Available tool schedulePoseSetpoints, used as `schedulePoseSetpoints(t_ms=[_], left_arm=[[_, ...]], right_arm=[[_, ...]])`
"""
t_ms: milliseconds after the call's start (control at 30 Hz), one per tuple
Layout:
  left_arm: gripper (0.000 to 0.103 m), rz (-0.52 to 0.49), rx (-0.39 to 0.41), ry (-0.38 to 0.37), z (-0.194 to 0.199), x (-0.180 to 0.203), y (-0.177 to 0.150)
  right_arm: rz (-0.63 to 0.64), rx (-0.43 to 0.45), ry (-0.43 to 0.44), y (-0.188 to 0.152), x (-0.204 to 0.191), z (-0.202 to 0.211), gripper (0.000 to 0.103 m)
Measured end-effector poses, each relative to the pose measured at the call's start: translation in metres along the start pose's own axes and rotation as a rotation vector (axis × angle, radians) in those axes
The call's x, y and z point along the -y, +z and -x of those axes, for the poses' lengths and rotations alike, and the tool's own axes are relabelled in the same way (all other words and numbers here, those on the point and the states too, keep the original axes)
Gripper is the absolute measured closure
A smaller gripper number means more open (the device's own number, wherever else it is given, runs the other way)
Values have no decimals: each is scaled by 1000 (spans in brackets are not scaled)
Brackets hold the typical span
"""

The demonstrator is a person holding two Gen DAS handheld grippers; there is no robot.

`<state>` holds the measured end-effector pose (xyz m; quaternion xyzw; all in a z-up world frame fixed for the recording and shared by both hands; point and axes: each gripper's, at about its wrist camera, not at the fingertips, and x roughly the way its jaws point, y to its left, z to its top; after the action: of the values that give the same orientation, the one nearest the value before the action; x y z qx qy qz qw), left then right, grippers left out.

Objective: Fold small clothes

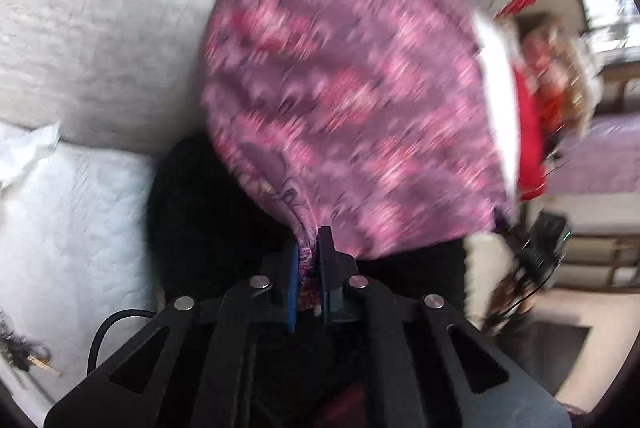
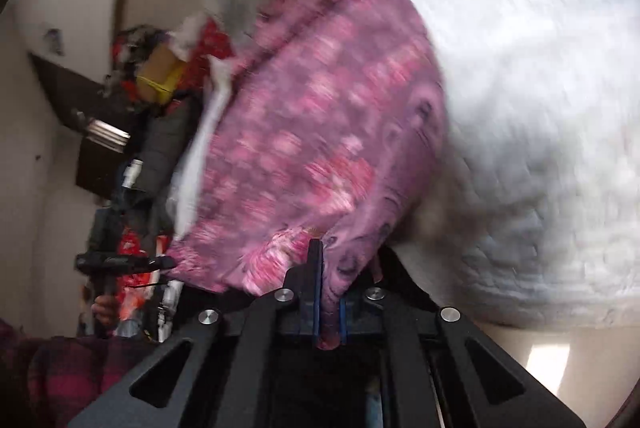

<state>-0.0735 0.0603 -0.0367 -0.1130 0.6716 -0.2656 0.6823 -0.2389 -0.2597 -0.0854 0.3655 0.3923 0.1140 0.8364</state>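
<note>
A pink and purple patterned garment [image 1: 344,96] hangs stretched in the air, blurred by motion. My left gripper [image 1: 310,248] is shut on one corner of it, with cloth bunched between the blue pads. My right gripper [image 2: 330,260] is shut on another corner of the same garment [image 2: 320,132]. The cloth spreads up and away from both grippers over a white quilted bed. In the left wrist view the right gripper's body [image 1: 540,240] shows past the garment's right edge. In the right wrist view the left gripper [image 2: 124,262] shows at the left.
A white quilted bedspread [image 1: 88,40] lies under and behind the garment, also in the right wrist view [image 2: 540,108]. A pile of red and mixed clothes [image 2: 168,68] sits beyond. Dark clothing [image 1: 200,212] is below the garment. Wooden furniture [image 1: 612,260] stands to the right.
</note>
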Motion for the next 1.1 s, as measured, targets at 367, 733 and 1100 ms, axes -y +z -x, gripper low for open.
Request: schedulePoseSetpoints(t_ms=[367,733,1100], left_arm=[[97,91,131,-220,36,-9,60],[97,109,339,-208,57,-10,156],[97,135,436,-174,34,-9,281]], right_arm=[[27,152,161,58,-52,17,98],[-74,304,191,155,-47,-4,98],[-131,324,118,265,-23,-73,98]])
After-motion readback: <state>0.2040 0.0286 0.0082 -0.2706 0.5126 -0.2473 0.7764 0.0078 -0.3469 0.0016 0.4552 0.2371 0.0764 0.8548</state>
